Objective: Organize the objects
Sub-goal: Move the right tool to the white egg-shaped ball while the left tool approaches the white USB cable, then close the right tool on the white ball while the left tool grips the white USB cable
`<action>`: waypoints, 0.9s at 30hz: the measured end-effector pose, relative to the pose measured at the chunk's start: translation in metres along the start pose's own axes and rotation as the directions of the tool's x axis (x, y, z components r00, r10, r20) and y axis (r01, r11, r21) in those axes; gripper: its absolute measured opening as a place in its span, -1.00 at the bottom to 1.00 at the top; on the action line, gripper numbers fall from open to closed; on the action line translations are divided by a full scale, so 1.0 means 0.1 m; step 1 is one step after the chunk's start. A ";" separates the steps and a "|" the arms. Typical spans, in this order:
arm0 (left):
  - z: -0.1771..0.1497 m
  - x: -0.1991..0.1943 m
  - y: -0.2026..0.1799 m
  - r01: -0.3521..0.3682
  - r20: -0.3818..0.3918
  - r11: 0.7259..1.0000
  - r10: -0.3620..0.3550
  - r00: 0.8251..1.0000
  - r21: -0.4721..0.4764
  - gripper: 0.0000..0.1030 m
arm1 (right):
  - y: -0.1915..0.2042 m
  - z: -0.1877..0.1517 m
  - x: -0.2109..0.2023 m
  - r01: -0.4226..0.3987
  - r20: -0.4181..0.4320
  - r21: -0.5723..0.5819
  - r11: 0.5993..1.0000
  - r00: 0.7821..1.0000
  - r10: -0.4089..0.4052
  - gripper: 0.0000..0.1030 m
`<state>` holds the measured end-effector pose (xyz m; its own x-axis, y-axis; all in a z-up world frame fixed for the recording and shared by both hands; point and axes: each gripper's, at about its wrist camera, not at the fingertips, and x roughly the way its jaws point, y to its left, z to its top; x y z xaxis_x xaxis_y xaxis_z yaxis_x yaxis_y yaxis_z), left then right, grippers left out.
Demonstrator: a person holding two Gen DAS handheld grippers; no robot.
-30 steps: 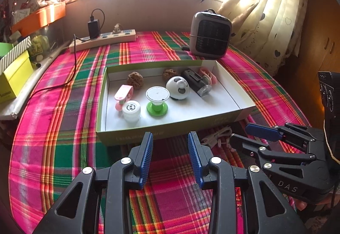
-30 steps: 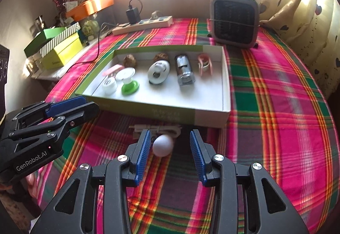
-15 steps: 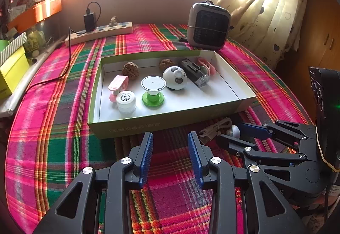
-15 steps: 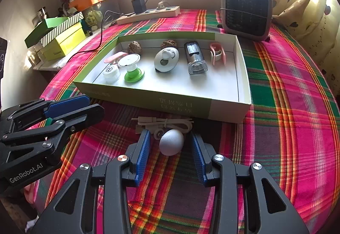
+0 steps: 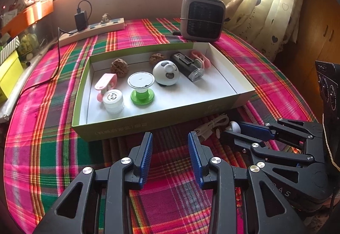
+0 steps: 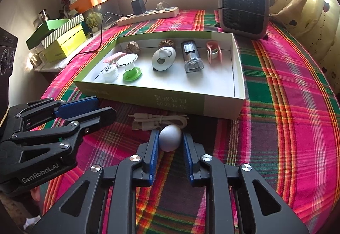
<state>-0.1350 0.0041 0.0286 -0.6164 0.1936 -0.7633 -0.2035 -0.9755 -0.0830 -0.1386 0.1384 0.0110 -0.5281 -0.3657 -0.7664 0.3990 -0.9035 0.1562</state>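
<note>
A white egg-shaped object (image 6: 170, 137) sits between the pads of my right gripper (image 6: 170, 135), which is shut on it just in front of the box; the egg also shows in the left wrist view (image 5: 234, 127). A bundled white cable (image 6: 158, 121) lies on the plaid cloth behind the egg, also seen in the left wrist view (image 5: 211, 125). The green and white box (image 6: 180, 104) holds several small items, among them a green-based spool (image 6: 130, 68) and a black and clear device (image 6: 191, 57). My left gripper (image 5: 170, 144) is open and empty, left of the right one.
A small grey heater (image 6: 244, 10) stands behind the box at the back right. A power strip (image 6: 148, 16) with a charger lies at the back. Stacked green and yellow boxes (image 6: 63, 39) sit at the left. The plaid cloth (image 6: 286, 106) covers the round table.
My right gripper moved forward around the egg and closed on it. My left gripper stayed open and shifted slightly relative to the box.
</note>
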 end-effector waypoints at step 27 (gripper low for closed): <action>0.06 0.29 -0.41 0.125 -0.070 0.985 -0.117 0.991 0.120 -0.21 | -0.47 -0.16 -0.28 0.056 0.030 0.113 0.992 0.998 -0.060 -0.56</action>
<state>-0.1491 0.0505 0.0143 -0.5336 0.2990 -0.7911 -0.3690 -0.9240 -0.1003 -0.1305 0.1949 0.0151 -0.5736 -0.3176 -0.7551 0.2818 -0.9420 0.1821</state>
